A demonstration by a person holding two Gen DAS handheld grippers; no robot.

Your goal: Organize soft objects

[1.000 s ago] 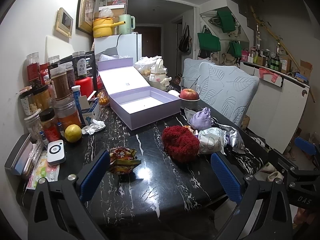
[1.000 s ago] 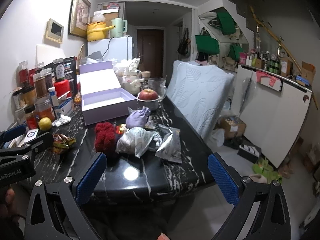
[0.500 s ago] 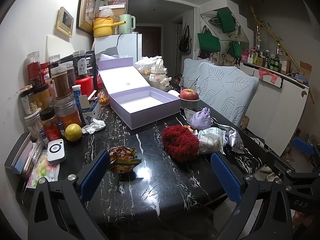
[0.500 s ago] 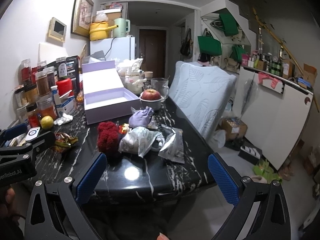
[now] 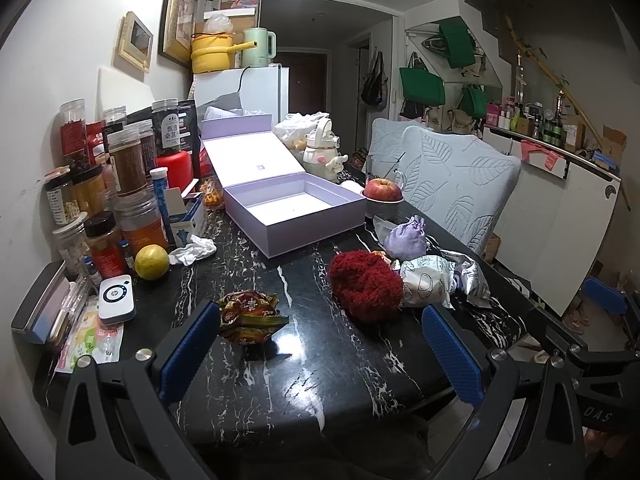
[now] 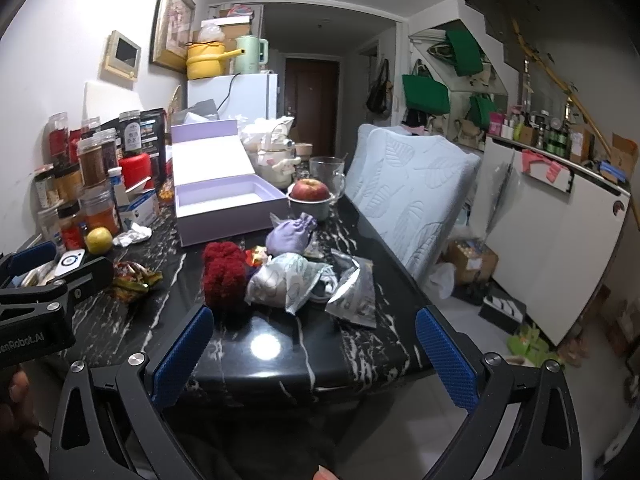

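Nothing of the tidying looks done yet: the lilac box [image 5: 296, 208] stands open and empty toward the far left of the black marble table [image 5: 304, 364], its lid tipped back, and every soft thing lies outside it. Judging by the task, that box is the likely home for them. Nearest the left gripper [image 5: 320, 344] is a crumpled snack wrapper [image 5: 250, 316], just beyond its left finger; to the right of it sits a red woolly bundle [image 5: 366, 284], touching a pale printed pouch [image 5: 426, 286], with a silver foil bag [image 5: 470, 282] on the right edge of the heap and a small purple drawstring bag [image 5: 405, 236] just behind. The right gripper [image 6: 314, 352] hovers at the near edge of the table, facing the same heap from the right. Both grippers have their blue-padded fingers spread wide with nothing between them, and neither touches anything. An apple in a bowl [image 5: 383, 196], a lemon [image 5: 151, 262], a crumpled tissue [image 5: 193, 250] and a crowd of jars [image 5: 120, 184] along the left wall stand apart from the heap. So the whole job remains: each soft piece is yet to be picked up and carried across to the box.
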